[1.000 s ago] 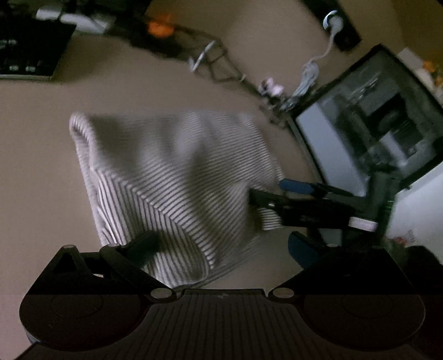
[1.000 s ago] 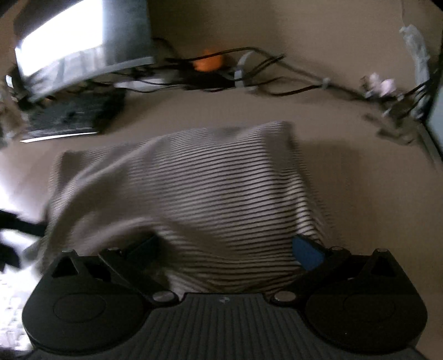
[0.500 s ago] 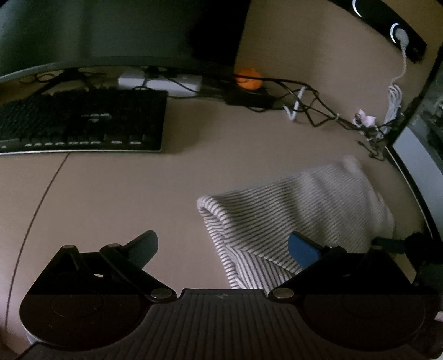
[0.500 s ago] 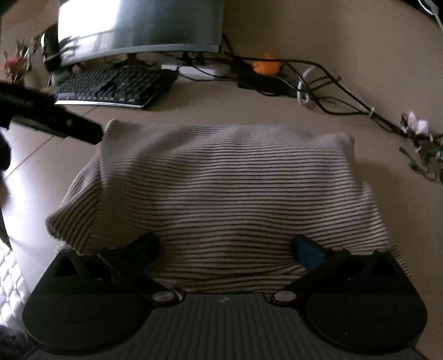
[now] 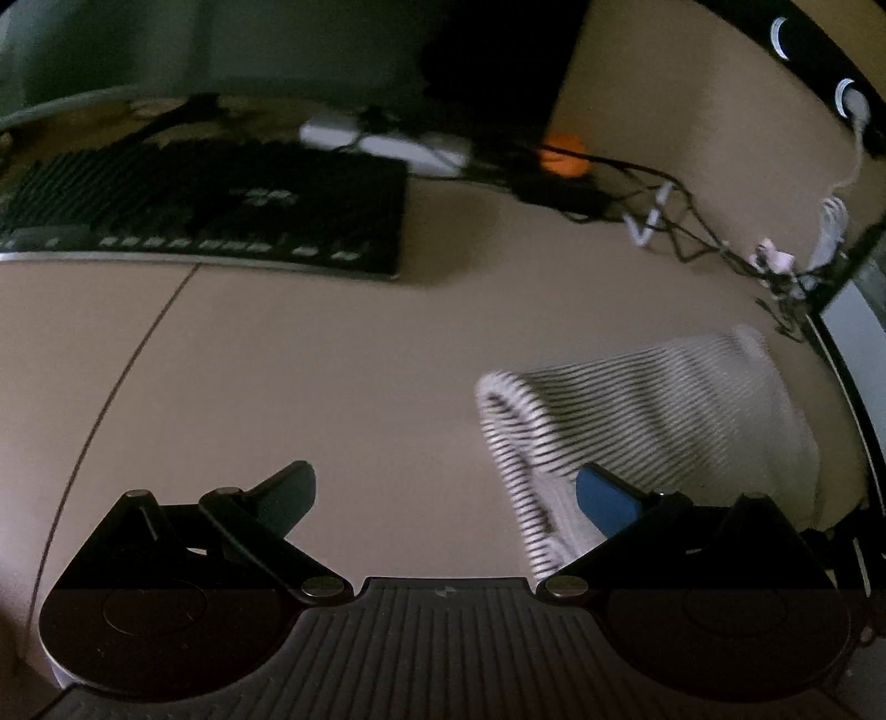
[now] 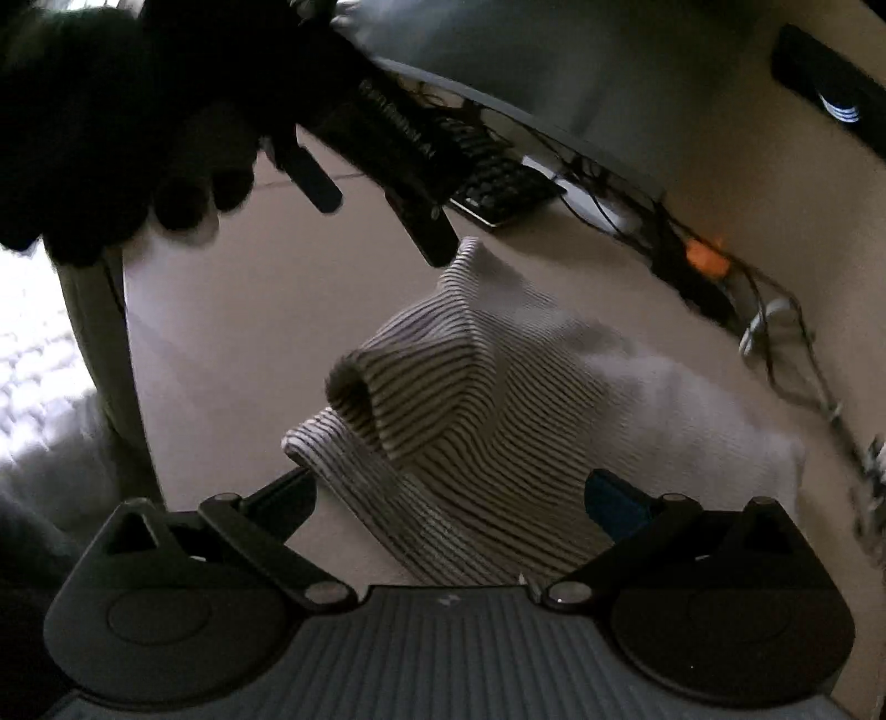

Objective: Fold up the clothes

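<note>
On the desk, 3 o'clock side: striped garment (image 5: 653,421) lies bunched on the tan desk (image 5: 332,376), white with thin dark stripes, blurred in the left wrist view.
Garment shape: right wrist view shows it (image 6: 470,421) humped, one rolled fold open like a tube toward 9 o'clock, one corner peaked up at 12 o'clock.
Left gripper (image 5: 446,490): jaws spread wide, nothing between them; bare desk under the gap. Blue fingertip (image 5: 606,498) at 3 o'clock overlaps the garment's near edge; contact cannot be told.
Left gripper from the right wrist view: dark fingers (image 6: 426,227) point down just beside the peaked corner; whether they touch it cannot be told.
Right gripper (image 6: 448,498): jaws spread wide, garment's near part lying between them, not pinched.
Background, 11 o'clock: black keyboard (image 5: 210,205) under a monitor (image 5: 221,50).
Background, 1 o'clock: tangle of cables (image 5: 664,216), small orange object (image 5: 562,158).
</note>
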Demonstrator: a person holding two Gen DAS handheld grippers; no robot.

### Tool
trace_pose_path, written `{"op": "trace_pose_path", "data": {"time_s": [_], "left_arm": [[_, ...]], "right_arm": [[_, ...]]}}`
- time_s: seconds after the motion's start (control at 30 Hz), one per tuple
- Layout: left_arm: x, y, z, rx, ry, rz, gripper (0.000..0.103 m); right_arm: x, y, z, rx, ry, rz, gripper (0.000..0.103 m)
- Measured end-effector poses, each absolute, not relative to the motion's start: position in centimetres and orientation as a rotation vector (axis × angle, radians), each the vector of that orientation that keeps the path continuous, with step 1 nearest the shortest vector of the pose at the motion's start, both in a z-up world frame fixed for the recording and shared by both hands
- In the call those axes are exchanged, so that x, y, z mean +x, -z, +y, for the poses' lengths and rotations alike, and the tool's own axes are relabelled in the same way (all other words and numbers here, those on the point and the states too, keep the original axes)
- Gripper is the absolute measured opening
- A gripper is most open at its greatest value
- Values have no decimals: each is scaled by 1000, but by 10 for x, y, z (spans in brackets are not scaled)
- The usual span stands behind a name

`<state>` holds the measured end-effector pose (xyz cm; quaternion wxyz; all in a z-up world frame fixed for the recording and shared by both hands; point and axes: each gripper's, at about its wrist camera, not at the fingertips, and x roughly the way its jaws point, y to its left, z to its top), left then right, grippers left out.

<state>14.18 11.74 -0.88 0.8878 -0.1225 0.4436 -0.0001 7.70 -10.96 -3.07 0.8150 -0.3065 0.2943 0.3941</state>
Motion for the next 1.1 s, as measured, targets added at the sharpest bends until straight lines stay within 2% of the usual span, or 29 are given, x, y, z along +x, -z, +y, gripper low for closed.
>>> {"op": "trace_pose_path", "data": {"time_s": [0.23, 0.47, 0.77, 1.1], "left_arm": [[129, 16, 130, -275, -17, 945, 103], [121, 26, 135, -271, -26, 977, 103], [116, 29, 119, -225, 17, 986, 103], [101, 34, 102, -136, 81, 990, 103]], "right_arm": [[79, 44, -93, -702, -809, 604, 103], [115, 27, -116, -405, -752, 736, 103], [116, 31, -125, -361, -738, 759, 103], [158, 23, -162, 74, -720, 955, 103]]}}
